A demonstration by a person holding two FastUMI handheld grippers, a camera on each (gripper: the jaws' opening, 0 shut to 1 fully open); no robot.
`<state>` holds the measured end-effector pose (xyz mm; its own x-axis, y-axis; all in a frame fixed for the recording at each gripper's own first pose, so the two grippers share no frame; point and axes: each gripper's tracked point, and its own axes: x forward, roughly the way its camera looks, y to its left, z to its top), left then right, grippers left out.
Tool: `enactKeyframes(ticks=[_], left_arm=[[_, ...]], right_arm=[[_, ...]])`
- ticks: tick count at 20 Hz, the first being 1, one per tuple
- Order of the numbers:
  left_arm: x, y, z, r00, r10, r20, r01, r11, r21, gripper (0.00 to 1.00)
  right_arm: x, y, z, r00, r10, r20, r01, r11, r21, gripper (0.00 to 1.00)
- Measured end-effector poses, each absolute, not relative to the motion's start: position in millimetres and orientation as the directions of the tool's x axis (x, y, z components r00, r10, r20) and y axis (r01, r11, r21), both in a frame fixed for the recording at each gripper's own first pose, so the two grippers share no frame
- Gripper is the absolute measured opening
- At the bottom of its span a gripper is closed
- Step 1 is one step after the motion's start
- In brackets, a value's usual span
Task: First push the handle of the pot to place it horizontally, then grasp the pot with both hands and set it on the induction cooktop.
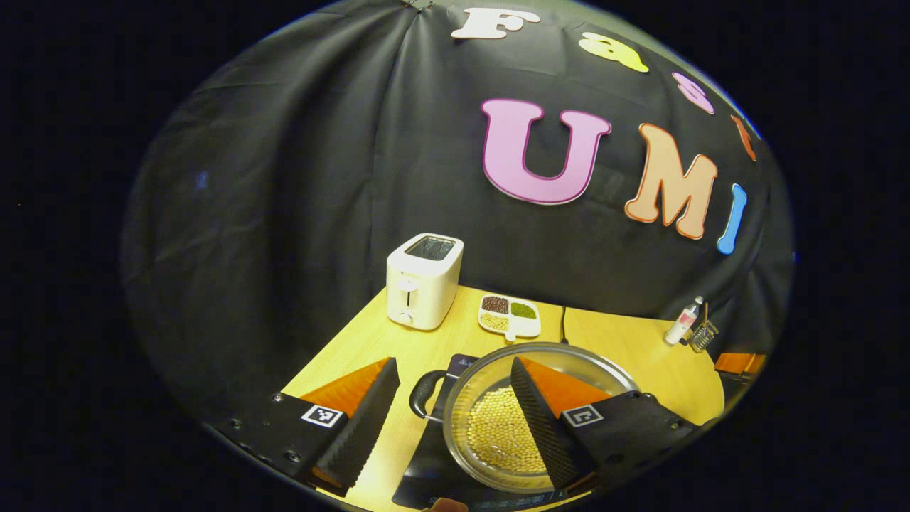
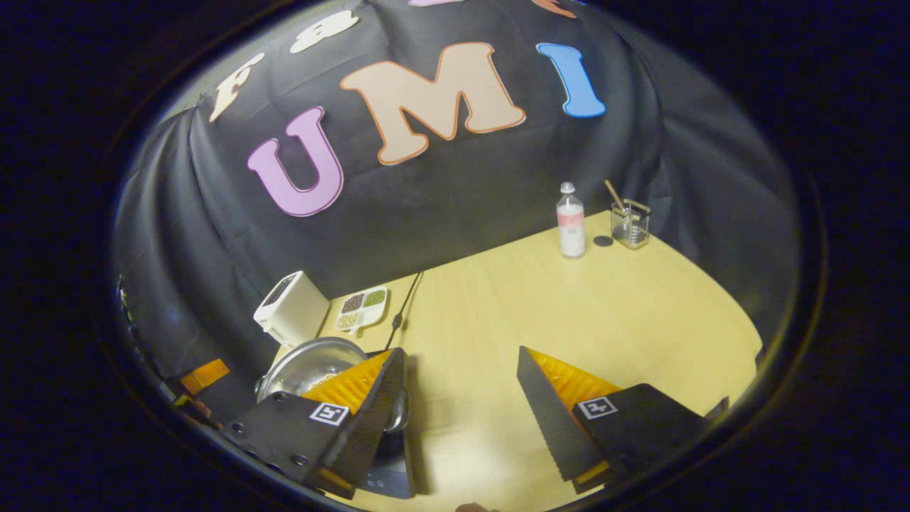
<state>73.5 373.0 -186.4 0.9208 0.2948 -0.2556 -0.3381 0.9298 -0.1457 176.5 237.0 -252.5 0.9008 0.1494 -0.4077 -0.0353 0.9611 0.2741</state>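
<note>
While the pot (image 1: 530, 416) sat on the black cooktop (image 1: 434, 462) near the front edge of the yellow table (image 1: 633, 348), the left gripper (image 1: 451, 419) stood over it with its fingers spread wide and pressing on nothing: one finger hung above the bare tabletop to the pot's left, the other over the bowl with its pale beans (image 1: 501, 437). The pot's black handle (image 1: 425, 395) stuck out past the rim toward that open gap between the fingers. Behind the pot, a white toaster (image 1: 424, 281) and a small divided dish of grains (image 1: 510, 316) stood near the back wall, well apart from the pot, with clear wood between. In the right gripper view, the right gripper (image 2: 462, 405) was also wide, gripping nothing; its left finger overlapped the pot's (image 2: 313, 366) near rim, though contact could not be told, and its other finger hung over open table (image 2: 569, 313). A broad stretch of wood ran from there to the far corner, where a bottle (image 2: 571, 220) and a glass holder (image 2: 631, 224) stood close together. A dark cord (image 2: 402, 309) ran from the cooktop (image 2: 387, 469) to the back edge.
</note>
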Motion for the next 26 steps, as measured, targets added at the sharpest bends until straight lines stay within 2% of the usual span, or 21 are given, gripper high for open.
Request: enactKeyframes(ticks=[1,2,3,4,13,19,20,21,24,26], left_arm=[[66.8,363.7,-178.6,0.922,0.299,-0.246,-0.340,0.929,-0.144,0.96],[60.9,354.5,-169.3,0.922,0.309,-0.234,-0.347,0.927,-0.143,0.96],[54.7,345.0,-159.0,0.922,0.321,-0.218,-0.355,0.924,-0.143,0.96],[48.9,332.6,-148.0,0.922,0.334,-0.197,-0.363,0.921,-0.139,0.96],[23.3,207.0,-68.3,0.926,0.375,-0.043,-0.377,0.919,-0.113,0.96],[19.4,138.3,-43.7,0.930,0.366,0.043,-0.362,0.929,-0.082,0.96],[22.3,128.7,-41.7,0.931,0.362,0.055,-0.357,0.930,-0.084,0.93],[24.9,120.3,-40.2,0.934,0.352,0.061,-0.347,0.934,-0.087,0.96],[30.5,99.4,-41.4,0.941,0.332,0.064,-0.326,0.941,-0.093,0.93],[35.2,86.9,-48.1,0.949,0.312,0.045,-0.309,0.949,-0.055,0.96]], right_arm=[[172.4,232.4,-243.3,0.905,0.160,-0.393,-0.052,0.961,0.273,1.00],[166.8,226.0,-234.1,0.909,0.174,-0.378,-0.072,0.961,0.268,0.92],[164.5,219.4,-225.2,0.914,0.185,-0.362,-0.093,0.962,0.257,1.00],[162.6,211.3,-216.1,0.917,0.191,-0.349,-0.109,0.965,0.240,0.92],[147.2,141.2,-127.4,0.941,0.269,-0.204,-0.235,0.956,0.174,0.92],[120.3,89.3,-105.6,0.947,0.283,-0.155,-0.265,0.956,0.127,0.92],[116.4,82.0,-102.7,0.948,0.280,-0.150,-0.264,0.957,0.120,0.92],[113.3,74.7,-101.2,0.950,0.275,-0.146,-0.260,0.959,0.114,0.92],[104.5,58.7,-97.9,0.955,0.260,-0.140,-0.248,0.964,0.097,0.92],[101.9,48.2,-95.5,0.960,0.248,-0.128,-0.240,0.968,0.079,0.92]])
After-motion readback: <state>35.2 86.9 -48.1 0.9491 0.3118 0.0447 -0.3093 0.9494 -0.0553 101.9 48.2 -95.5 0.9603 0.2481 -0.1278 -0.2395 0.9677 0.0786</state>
